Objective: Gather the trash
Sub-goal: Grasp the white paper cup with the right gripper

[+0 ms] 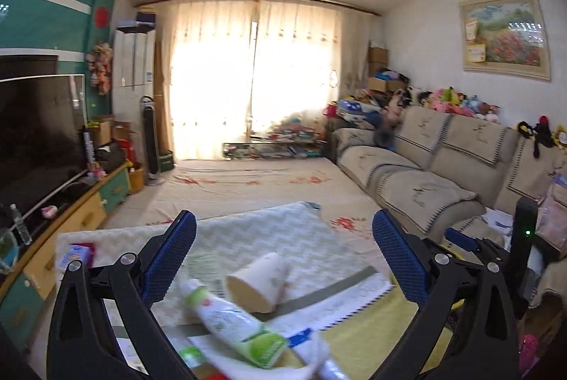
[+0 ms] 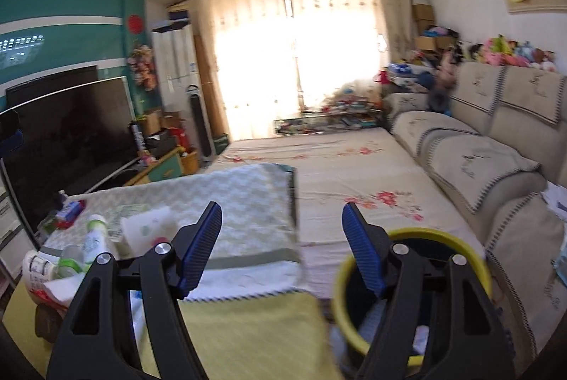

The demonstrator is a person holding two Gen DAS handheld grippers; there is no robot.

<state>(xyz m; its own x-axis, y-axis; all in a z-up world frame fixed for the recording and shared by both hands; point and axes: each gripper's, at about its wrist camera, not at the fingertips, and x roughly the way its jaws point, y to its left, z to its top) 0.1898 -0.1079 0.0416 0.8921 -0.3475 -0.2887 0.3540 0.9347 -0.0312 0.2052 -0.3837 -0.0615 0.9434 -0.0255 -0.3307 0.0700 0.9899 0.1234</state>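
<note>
— Two grippers, both with nothing in them, as far as I can see from my end. My left gripper (image 1: 283,238) has its jaws spread wide, and the trash lies low between the fingers, not touched by either blue pad.

— What is the trash, exactly?

— One paper cup (image 1: 257,284) on its side, mouth toward me, and a white bottle with a green label (image 1: 234,319) lying just in front of it. Both are smeared by blur, so I cannot read the label. Under them is more white wrapping, cut off by the bottom edge of the view.

— And your right side?

— My right gripper (image 2: 281,231) is released too, jaws apart, nothing between them but the pale tablecloth (image 2: 241,202) far behind. Its right finger covers part of the yellow-rimmed bin (image 2: 340,277), so I cannot fully make out what lies inside; something pale shows at the bottom. The bin sits on the near right, between the table and the sofa (image 2: 471,163).

— Can the right camera see the trash?

— Partly. The cup (image 2: 149,227) and bottle (image 2: 94,238) sit on the near left of the table, half hidden behind my left finger there. A red-and-white packet (image 2: 35,273) is cut by the lens edge. Farther left stands a dark television (image 2: 71,132); the far window is blown out white.
</note>
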